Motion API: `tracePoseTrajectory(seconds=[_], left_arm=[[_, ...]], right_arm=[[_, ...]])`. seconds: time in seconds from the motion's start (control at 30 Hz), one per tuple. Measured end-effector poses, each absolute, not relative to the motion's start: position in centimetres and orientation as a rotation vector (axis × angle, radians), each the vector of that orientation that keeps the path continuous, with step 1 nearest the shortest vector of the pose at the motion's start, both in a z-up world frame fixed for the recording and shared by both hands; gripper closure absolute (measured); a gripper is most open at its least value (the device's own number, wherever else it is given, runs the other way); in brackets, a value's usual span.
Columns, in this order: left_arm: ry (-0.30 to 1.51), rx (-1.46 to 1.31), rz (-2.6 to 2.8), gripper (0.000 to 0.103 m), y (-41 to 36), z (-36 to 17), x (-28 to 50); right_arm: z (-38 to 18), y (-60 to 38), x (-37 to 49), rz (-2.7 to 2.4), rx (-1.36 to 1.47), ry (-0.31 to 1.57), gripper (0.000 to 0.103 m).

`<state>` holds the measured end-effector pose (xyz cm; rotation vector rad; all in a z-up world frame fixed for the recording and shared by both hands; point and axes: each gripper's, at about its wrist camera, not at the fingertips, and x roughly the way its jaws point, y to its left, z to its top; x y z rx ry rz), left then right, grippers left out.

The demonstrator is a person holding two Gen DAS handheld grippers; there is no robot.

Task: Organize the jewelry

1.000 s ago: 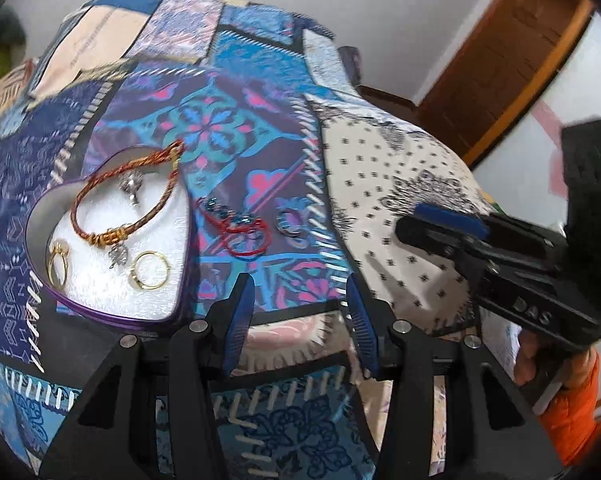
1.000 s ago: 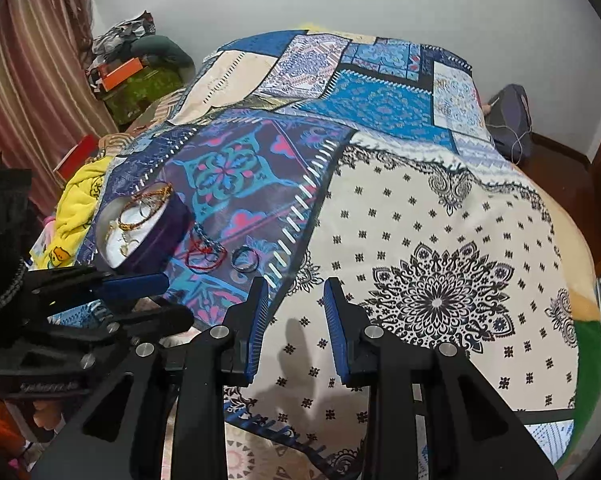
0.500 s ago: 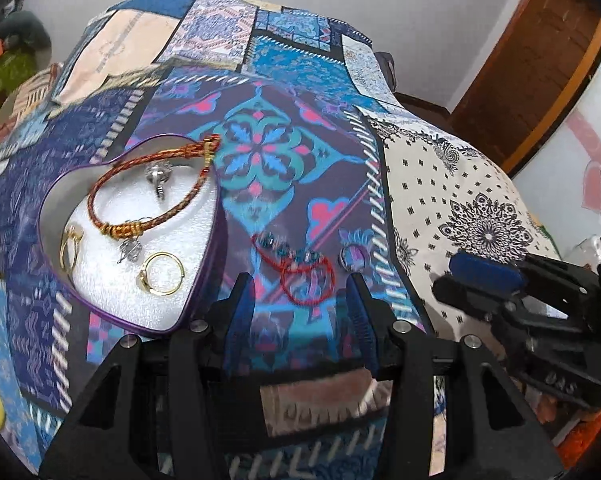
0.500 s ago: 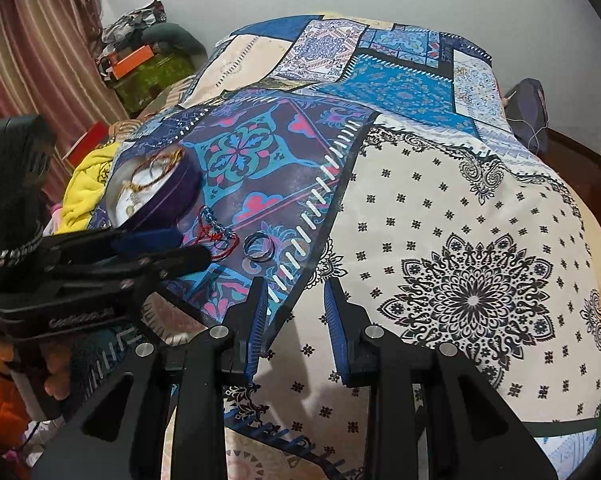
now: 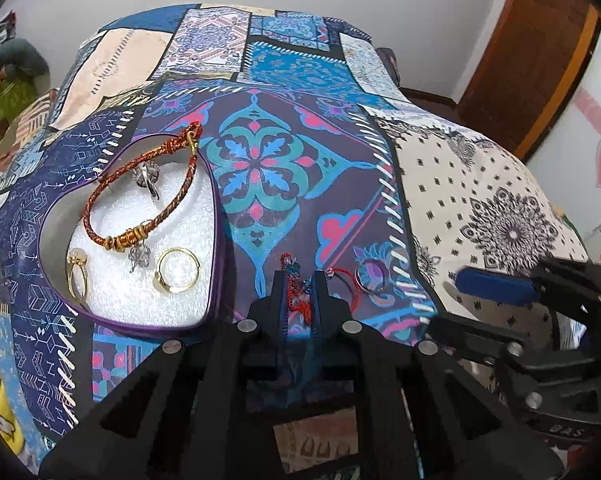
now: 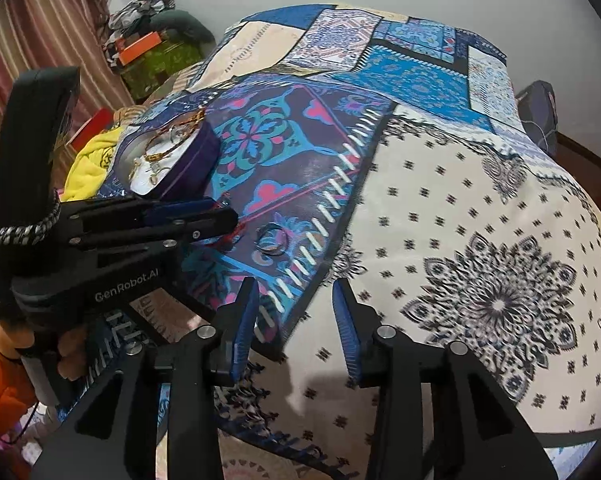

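I have my left gripper [image 5: 299, 294] pinched tight on the red cord bracelet [image 5: 298, 296], low on the bedspread [image 5: 284, 168] just right of the heart-shaped box [image 5: 214, 216]. It looks light and limp, so I expect the loose loop to dangle and snag; gripping the beaded middle seems safest. The box wall is a lip to clear, and a silver ring [image 5: 370, 276] lies just beside. My right gripper [image 6: 296, 322] hangs open over bare cloth, well apart.
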<state>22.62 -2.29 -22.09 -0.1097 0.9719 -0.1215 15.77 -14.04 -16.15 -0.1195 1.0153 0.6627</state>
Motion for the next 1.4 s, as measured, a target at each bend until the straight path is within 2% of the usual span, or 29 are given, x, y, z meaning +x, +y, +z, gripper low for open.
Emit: tracePoseTrajectory(seconds=[0.03, 0.43, 0.47, 0.5, 0.53, 0.8, 1.4], left_arm=[[0.970, -0.108, -0.129, 0.098, -2.2, -22.0, 22.3], [0.920, -0.139, -0.136, 0.098, 0.3, -20.0, 18.7], [0.907, -0.137, -0.136, 0.098, 0.4, -19.6, 18.5], [0.896, -0.133, -0.134, 0.098, 0.5, -19.3, 18.3], [0.883, -0.131, -0.132, 0.098, 0.6, -18.9, 18.2], [0.838, -0.145, -0.149, 0.098, 0.9, -17.1, 17.3], [0.649, -0.145, -0.080, 0.098, 4.7, -10.0, 14.6]], right_arm=[[-16.2, -13.7, 15.9, 0.668, -0.120, 1.016, 0.067], [-17.6, -10.9, 17.3, 0.680, -0.161, 1.004, 0.068], [-17.6, -10.8, 17.3, 0.684, -0.149, 0.993, 0.070], [-17.6, -10.8, 17.3, 0.681, -0.141, 0.989, 0.080], [-17.6, -10.7, 17.3, 0.681, -0.130, 0.989, 0.085], [-16.7, -10.2, 16.6, 0.666, -0.130, 0.965, 0.085], [-8.5, -9.0, 14.2, 0.707, -0.090, 0.766, 0.085]])
